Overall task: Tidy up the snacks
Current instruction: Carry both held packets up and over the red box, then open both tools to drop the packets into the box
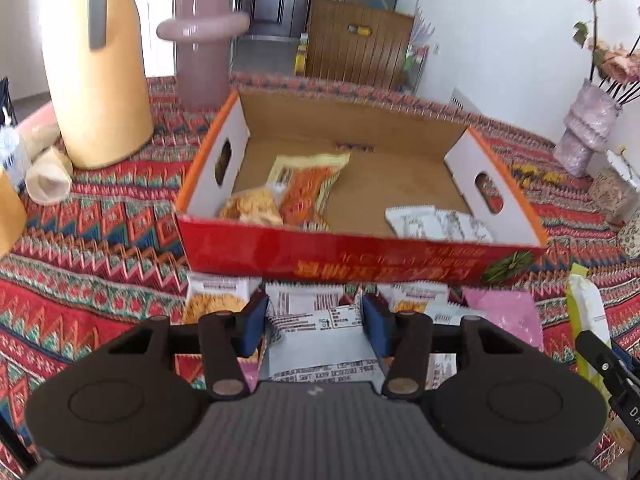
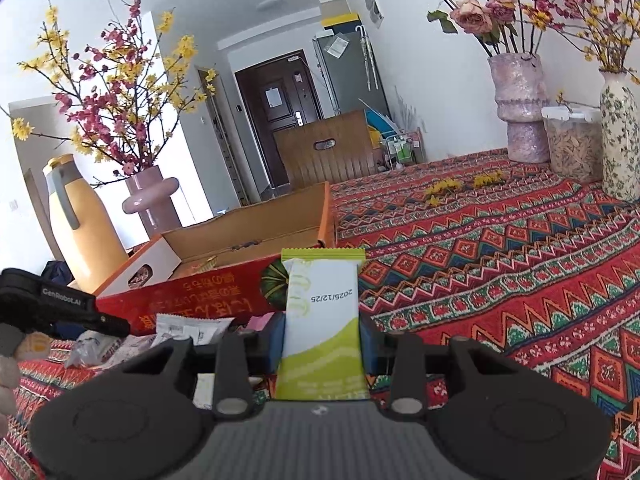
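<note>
My right fingers (image 2: 322,340) pinch green bar (image 2: 322,312), long axis pointing away; box (image 2: 224,292) sits mid-left of frame. Left fingers (image 1: 315,320) wide around white packet (image 1: 320,344), box (image 1: 360,256) just above.

We see the box (image 1: 360,252) open at the top, its middle floor bare between the orange packets (image 1: 296,192) at left and the white packets (image 1: 436,222) at right. Its red front wall stands between the left gripper (image 1: 314,320) and that floor. Loose packets (image 1: 304,308) crowd the cloth just before it (some overlapping). The yellow jug (image 1: 96,80) and pink vase (image 1: 202,44) flank the box's left; the cloth (image 2: 500,248) to its right lies open.
</note>
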Demonstrator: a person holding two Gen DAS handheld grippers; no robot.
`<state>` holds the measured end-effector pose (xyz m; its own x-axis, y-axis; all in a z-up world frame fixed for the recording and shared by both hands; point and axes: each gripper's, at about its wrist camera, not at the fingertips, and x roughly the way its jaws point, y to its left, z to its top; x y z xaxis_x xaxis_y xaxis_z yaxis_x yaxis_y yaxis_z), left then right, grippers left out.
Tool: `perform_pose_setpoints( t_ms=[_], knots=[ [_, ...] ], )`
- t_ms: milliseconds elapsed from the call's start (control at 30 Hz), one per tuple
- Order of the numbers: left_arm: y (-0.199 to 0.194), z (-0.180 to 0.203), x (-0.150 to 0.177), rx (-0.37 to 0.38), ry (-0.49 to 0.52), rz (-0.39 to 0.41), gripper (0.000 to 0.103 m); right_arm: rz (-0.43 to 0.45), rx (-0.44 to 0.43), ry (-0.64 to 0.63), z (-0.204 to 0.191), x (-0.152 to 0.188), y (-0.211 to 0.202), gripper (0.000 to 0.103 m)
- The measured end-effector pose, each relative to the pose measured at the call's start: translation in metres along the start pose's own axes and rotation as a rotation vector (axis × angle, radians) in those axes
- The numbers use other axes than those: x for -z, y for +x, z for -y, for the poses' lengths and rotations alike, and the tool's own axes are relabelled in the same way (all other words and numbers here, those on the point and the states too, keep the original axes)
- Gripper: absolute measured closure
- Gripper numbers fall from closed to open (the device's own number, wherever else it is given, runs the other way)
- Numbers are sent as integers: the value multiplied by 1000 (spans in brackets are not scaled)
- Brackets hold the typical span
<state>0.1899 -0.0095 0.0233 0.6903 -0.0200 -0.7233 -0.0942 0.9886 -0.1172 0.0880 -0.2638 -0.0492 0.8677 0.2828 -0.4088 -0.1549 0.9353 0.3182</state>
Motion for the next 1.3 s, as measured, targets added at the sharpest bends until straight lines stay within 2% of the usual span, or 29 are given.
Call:
perform_pose_setpoints(
  t_ms=[200,367,567,700,867,1000,1300],
  knots=[
    [-14,3,-9,12,20,97,51,31,-14,-39,-13,-13,2,66],
    [-20,4,-30,-3,20,203,51,76,-26,-82,-27,-35,9,66],
    [-9,2,-55,-34,11,283,51,116,-31,-120,-42,-68,28,66],
    [9,0,-64,-56,7,323,51,111,-16,-125,-50,-88,52,66],
    [37,-7,-68,-105,9,337,51,65,-11,-149,-64,-100,94,66],
    [55,-18,-64,-122,-21,352,51,49,2,-155,-71,-96,122,67],
    [72,-27,-57,-116,-4,332,49,2,26,-190,-75,-78,146,66]
  ],
)
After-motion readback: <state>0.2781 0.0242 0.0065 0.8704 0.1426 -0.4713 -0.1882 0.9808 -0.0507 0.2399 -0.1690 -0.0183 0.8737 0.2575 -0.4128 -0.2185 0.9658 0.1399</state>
